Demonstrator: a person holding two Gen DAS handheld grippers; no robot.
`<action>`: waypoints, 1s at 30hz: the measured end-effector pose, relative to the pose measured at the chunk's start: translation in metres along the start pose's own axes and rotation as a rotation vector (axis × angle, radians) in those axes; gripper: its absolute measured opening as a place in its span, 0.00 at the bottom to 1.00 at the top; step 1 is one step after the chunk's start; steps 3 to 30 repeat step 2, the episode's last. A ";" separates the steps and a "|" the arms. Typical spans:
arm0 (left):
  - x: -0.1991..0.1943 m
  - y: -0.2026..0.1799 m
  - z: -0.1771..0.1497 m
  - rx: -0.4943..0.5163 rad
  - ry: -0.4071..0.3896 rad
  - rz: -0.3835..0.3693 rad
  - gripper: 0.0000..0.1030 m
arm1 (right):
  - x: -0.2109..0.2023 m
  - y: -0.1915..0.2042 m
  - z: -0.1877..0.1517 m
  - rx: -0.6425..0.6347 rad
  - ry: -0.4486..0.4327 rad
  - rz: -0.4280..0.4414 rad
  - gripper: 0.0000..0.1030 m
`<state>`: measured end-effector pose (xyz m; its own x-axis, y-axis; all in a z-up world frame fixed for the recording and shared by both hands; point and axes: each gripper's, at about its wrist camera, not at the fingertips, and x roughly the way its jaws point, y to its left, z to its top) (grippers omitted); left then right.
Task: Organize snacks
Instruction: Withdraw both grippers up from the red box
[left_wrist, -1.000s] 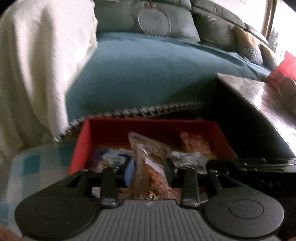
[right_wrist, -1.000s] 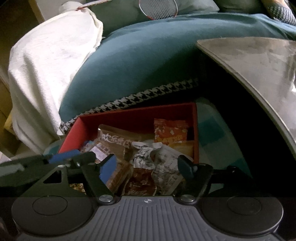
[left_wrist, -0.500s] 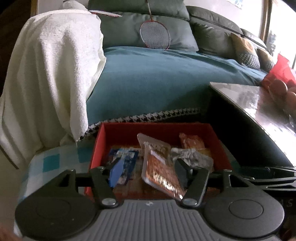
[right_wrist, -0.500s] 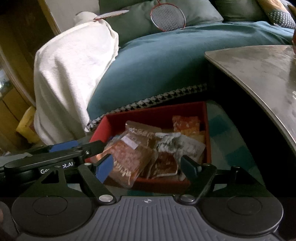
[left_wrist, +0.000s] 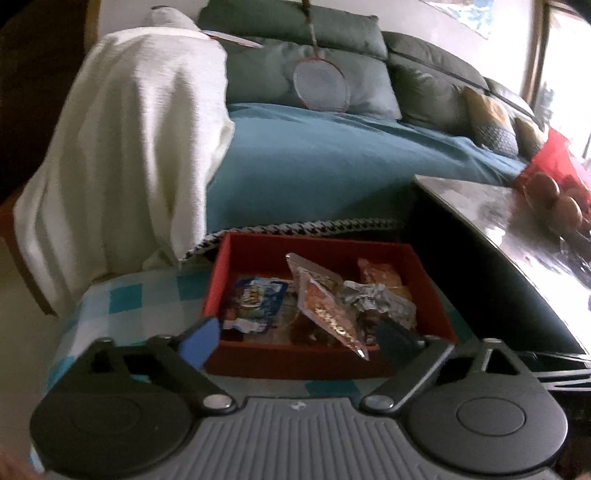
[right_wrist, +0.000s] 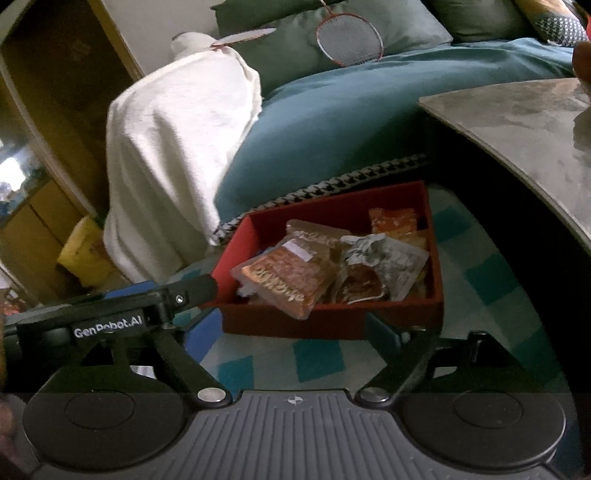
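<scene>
A red box (left_wrist: 251, 360) (right_wrist: 332, 321) stands on a blue-checked cloth (left_wrist: 147, 299) and holds several snack packets. A brown clear packet (left_wrist: 325, 310) (right_wrist: 284, 277) leans over the box's near rim. A blue packet (left_wrist: 255, 299) lies at its left, an orange one (left_wrist: 378, 271) (right_wrist: 393, 218) at the back, a silver one (left_wrist: 373, 299) (right_wrist: 384, 254) in the middle. My left gripper (left_wrist: 295, 339) is open and empty, just in front of the box. My right gripper (right_wrist: 291, 338) is open and empty, also in front of the box.
A dark table (left_wrist: 517, 221) (right_wrist: 517, 118) juts in at the right. Behind the box is a teal-covered sofa (left_wrist: 332, 162) with a white blanket (left_wrist: 140, 147) and a badminton racket (left_wrist: 321, 88). The left gripper's arm (right_wrist: 110, 314) crosses the right wrist view.
My left gripper let go of the brown packet, which now lies in the box, and opened wide. Both grippers have drawn back from the box.
</scene>
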<state>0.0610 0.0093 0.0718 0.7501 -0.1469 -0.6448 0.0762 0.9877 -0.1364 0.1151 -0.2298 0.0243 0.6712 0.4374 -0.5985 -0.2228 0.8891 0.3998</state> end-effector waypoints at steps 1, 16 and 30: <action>-0.002 0.001 -0.002 0.002 -0.004 0.004 0.89 | -0.002 0.001 -0.002 0.001 -0.001 0.005 0.88; -0.004 0.001 -0.004 0.003 -0.003 0.008 0.89 | -0.004 0.003 -0.003 -0.008 -0.005 -0.004 0.88; -0.004 0.001 -0.004 0.003 -0.003 0.008 0.89 | -0.004 0.003 -0.003 -0.008 -0.005 -0.004 0.88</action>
